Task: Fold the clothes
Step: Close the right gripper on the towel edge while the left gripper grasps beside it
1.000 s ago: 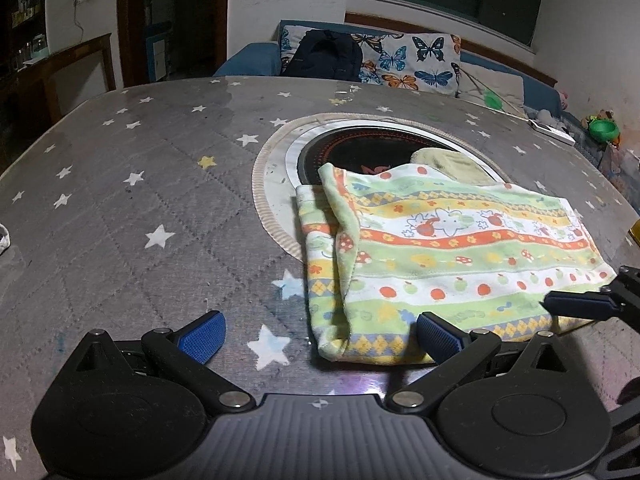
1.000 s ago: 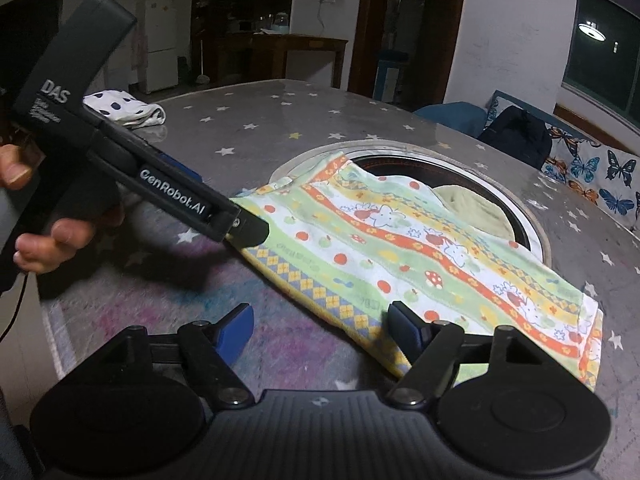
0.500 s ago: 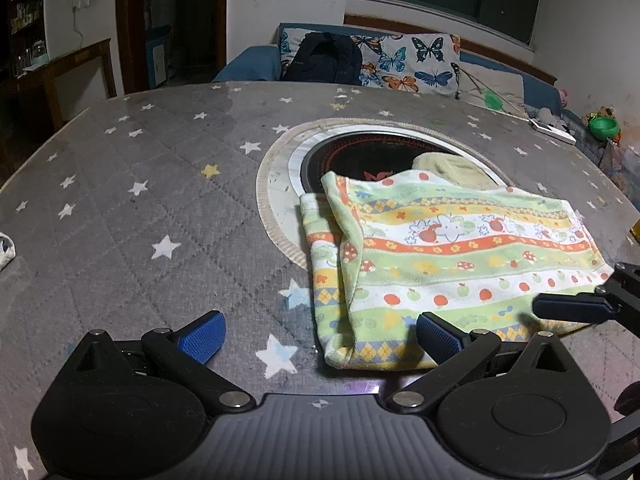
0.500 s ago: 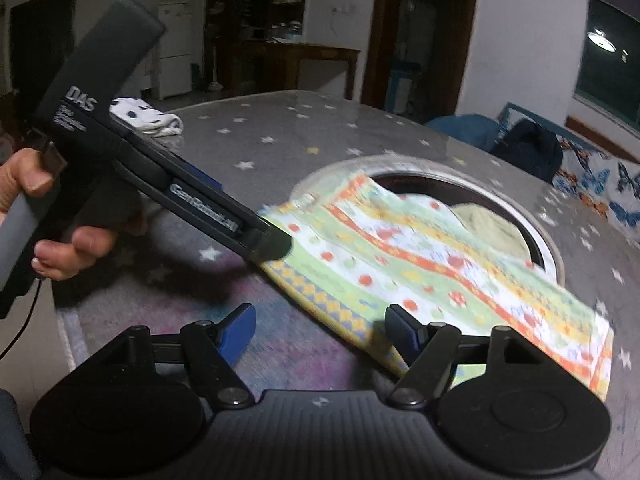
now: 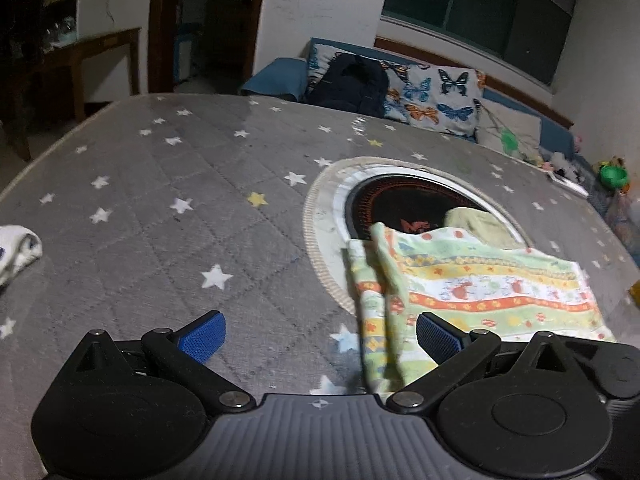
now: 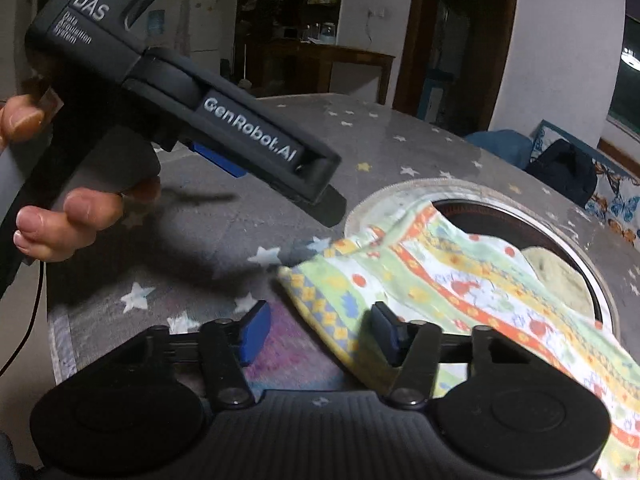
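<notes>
Progress. The cloth, a striped print garment, lies on the table already doubled into a rough rectangle: along its near-left side a loose flap overlaps the layer beneath, so at least one fold appears made. The shape is not yet compact and its edges are uneven, so further folding and squaring probably remain. A second, white spotted piece sits far off at the table's left edge; whether it is folded cannot be told. A pale green piece lies in the round recess beyond the cloth.

Left gripper. The jaws stand wide apart and hold nothing. The cloth lies ahead and to the right: its near-left corner falls between the fingers, close to the right pad, while the left pad is over bare table. The gripper seems raised above the surface; contact with the cloth cannot be confirmed. In the right wrist view, this tool is seen from the side, gripped by the left hand, with its tip near the cloth's far corner.

Right gripper. The jaws are moderately open and empty. The cloth's near edge runs diagonally between the fingers, from ahead-left to lower right; the right pad overlaps the hem, and the left pad is beside it over table. A close on the hem looks within easy reach.
</notes>
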Action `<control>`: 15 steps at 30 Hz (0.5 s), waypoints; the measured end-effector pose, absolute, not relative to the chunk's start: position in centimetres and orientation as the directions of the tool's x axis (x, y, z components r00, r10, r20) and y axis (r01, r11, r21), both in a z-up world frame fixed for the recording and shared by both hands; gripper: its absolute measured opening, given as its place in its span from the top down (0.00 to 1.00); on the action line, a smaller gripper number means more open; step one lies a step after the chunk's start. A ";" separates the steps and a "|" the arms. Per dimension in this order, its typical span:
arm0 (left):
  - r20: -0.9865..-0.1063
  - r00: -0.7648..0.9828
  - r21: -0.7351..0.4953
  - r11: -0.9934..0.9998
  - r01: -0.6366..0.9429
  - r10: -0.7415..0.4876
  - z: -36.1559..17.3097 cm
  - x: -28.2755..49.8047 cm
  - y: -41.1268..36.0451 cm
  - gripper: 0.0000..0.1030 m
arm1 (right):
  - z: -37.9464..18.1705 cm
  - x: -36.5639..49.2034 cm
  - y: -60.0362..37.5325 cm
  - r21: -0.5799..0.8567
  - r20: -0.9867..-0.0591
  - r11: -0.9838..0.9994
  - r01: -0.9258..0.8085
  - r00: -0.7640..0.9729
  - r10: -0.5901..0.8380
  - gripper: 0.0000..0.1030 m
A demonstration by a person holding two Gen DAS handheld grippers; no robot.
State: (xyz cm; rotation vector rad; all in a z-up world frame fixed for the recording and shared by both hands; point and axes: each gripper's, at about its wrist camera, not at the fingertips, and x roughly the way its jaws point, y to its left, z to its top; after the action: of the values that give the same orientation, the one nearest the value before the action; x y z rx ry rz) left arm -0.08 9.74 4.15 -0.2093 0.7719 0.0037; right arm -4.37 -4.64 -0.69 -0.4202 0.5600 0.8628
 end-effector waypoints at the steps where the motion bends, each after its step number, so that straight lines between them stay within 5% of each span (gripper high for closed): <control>1: -0.692 0.718 -0.197 0.977 -0.080 -0.081 4.2 0.0 9.9 0.00 | -0.7 -4.3 -4.5 -0.123 -0.612 0.592 -0.797 0.530 0.587 0.64; 6: -0.698 0.701 -0.269 0.961 -0.066 -0.147 4.1 0.6 9.8 0.00 | -0.2 -3.1 -5.7 -0.013 -0.583 0.639 -0.769 0.525 0.620 0.87; 15: -0.673 0.631 -0.527 0.849 -0.043 -0.386 3.6 2.9 9.7 0.00 | 1.6 -2.5 -8.7 0.153 -0.499 0.676 -0.721 0.534 0.682 0.91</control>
State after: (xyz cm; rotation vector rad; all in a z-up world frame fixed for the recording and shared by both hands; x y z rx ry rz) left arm 2.88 9.65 3.56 -0.5370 0.8754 -0.2070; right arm -2.50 -8.71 1.64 -0.0745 0.5612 0.8368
